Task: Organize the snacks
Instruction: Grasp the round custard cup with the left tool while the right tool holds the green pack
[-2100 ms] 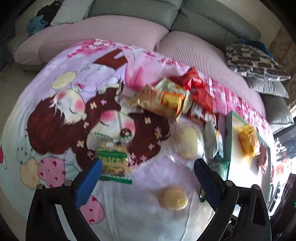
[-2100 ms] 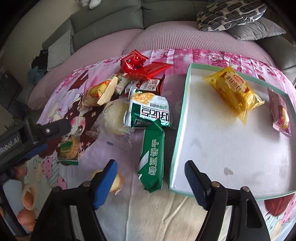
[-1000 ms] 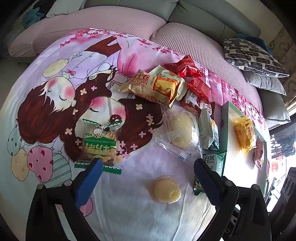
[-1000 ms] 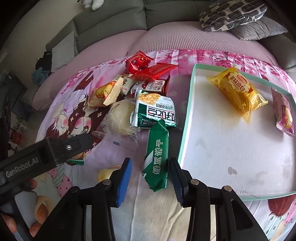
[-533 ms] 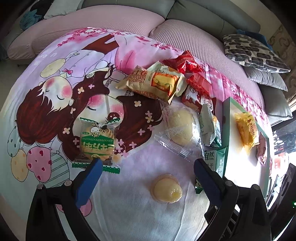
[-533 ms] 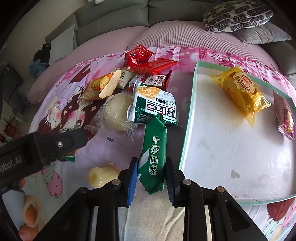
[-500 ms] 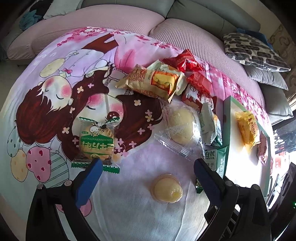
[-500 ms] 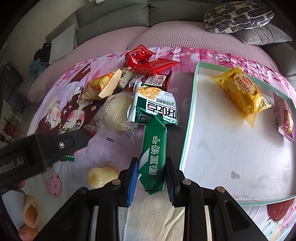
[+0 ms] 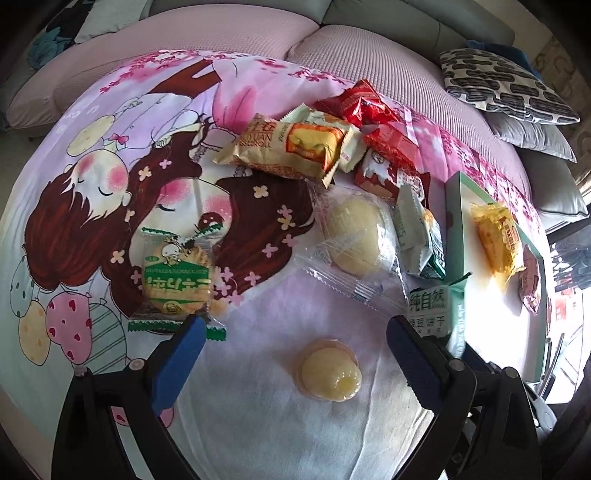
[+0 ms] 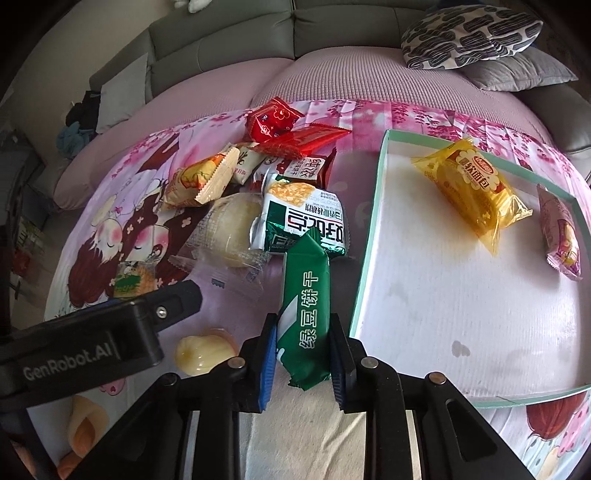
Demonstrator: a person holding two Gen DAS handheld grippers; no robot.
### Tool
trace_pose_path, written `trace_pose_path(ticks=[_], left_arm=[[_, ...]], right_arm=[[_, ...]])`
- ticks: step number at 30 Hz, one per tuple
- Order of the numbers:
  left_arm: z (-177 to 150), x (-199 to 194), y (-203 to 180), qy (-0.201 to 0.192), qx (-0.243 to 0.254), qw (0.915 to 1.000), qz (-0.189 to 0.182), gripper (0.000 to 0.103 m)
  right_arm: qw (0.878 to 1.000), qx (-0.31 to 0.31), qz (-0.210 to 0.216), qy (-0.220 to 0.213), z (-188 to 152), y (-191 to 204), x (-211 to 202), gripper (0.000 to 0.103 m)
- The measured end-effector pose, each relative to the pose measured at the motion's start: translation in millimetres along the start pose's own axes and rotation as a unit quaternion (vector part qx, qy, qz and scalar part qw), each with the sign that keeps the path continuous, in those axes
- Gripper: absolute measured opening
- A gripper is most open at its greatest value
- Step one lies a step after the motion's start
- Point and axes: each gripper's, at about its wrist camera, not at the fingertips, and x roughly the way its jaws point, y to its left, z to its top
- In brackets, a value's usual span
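Note:
My right gripper (image 10: pixel 302 345) is shut on a long green biscuit packet (image 10: pixel 306 306), its far end tilted up over a green-and-white packet (image 10: pixel 303 221). To its right lies a white tray with a mint rim (image 10: pixel 364 266) holding a yellow bread packet (image 10: pixel 474 184) and a pink packet (image 10: pixel 561 232). My left gripper (image 9: pixel 291 330) is open and empty above a yellow jelly cup (image 9: pixel 328 371), with a green cookie packet (image 9: pixel 175 280) by its left finger. The left gripper's body (image 10: pixel 92 343) shows in the right wrist view.
A pile of snacks lies on the cartoon blanket: a clear-wrapped bun (image 9: pixel 354 236), a beige roll packet (image 9: pixel 291 146), red packets (image 9: pixel 369 107). A grey sofa (image 10: pixel 295 40) and patterned cushion (image 10: pixel 469 33) stand behind.
My right gripper has closed from wide open onto the green biscuit packet and its far end has tipped up. My left gripper has stayed open, drifting slightly over the jelly cup.

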Motion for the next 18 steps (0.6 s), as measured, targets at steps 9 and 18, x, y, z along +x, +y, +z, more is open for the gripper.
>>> trace_pose_path(ticks=[9, 18], left_arm=[[-9.7, -2.8, 3.7, 0.001, -0.003, 1.0000, -0.005, 0.097], [-29.8, 5.8, -14.2, 0.020, 0.037, 0.9991, 0.008, 0.080]], right_arm=[[0.999, 0.015, 0.007, -0.039, -8.2, -7.5, -34.9, 0.027], [0.997, 0.054, 0.012, -0.059, -26.8, -36.0, -60.4, 0.027]])
